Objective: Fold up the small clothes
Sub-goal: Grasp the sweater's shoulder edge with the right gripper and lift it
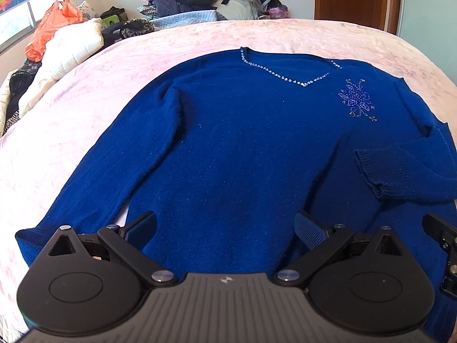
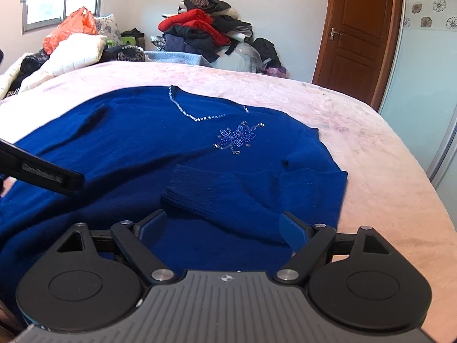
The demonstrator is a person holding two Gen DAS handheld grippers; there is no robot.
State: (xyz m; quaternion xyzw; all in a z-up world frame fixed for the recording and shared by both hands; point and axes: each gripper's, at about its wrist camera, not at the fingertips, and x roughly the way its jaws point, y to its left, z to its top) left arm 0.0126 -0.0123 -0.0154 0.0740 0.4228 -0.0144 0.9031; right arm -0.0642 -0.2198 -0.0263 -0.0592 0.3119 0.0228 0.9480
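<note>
Now a blue sweater [image 1: 228,143] lies flat, front up, on a pink bedspread [image 1: 85,80], both grippers over its lower half.

Left gripper [image 1: 225,228]: jaws wide apart, holding nothing, hem cloth beneath. Right gripper [image 2: 221,228]: jaws also apart, with the folded-in sleeve [image 2: 222,200] lying between the pads, not clamped. White lettering on the black bar at the right view's left edge is too blurred to read. Behind stand a clothes pile [image 2: 200,31], orange bag [image 2: 71,25] and wooden door [image 2: 357,34].
</note>
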